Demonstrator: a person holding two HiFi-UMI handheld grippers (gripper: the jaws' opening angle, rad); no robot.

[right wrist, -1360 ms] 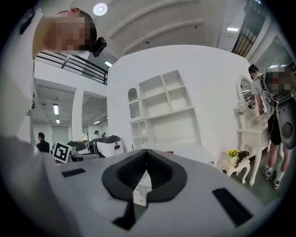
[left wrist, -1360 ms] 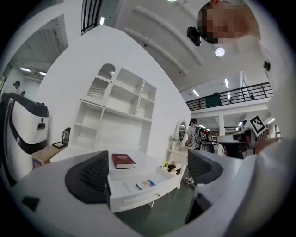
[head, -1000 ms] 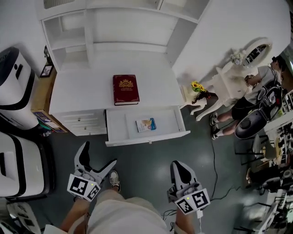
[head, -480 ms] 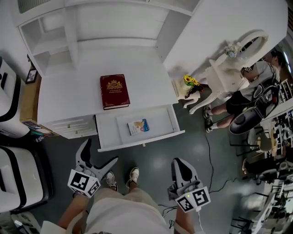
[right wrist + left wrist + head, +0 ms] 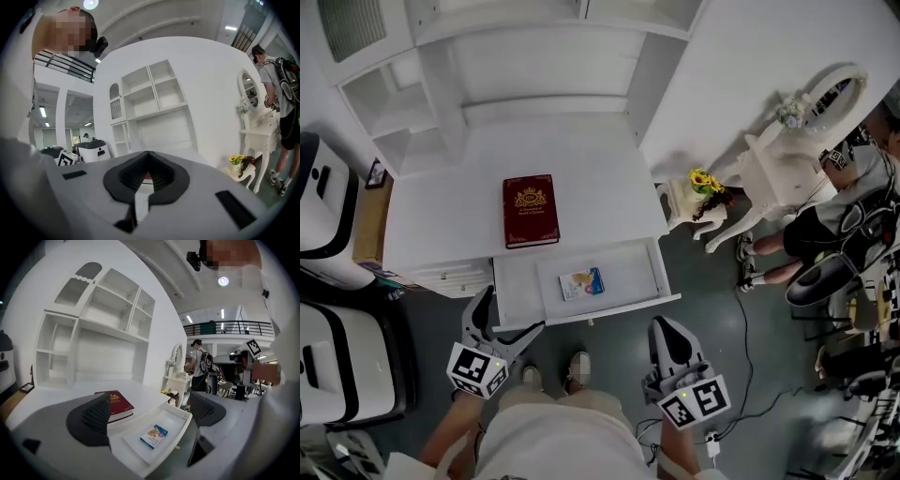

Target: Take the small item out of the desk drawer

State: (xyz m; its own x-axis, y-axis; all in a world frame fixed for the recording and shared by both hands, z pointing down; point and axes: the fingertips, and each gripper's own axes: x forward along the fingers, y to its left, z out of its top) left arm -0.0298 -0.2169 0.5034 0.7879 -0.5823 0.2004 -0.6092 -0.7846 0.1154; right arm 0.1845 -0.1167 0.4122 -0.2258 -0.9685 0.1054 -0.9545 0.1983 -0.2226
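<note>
Holding the left gripper [image 5: 508, 314] near the front left corner of the open drawer [image 5: 598, 312], jaws spread wide and empty; holding the right gripper [image 5: 664, 330] below the drawer's right end, jaws pressed together on nothing. Shows the small item [image 5: 581, 282], a blue and cream packet, lying flat near the drawer's middle, apart from both tools. Puts a red book [image 5: 530, 210] on the desk [image 5: 600, 178] just behind the drawer, white shelves [image 5: 534, 66] beyond. Places a white vanity [image 5: 783, 155] with yellow flowers [image 5: 703, 178] at right, a person [image 5: 834, 220] beside it, white machines [image 5: 323, 202] at left.
</note>
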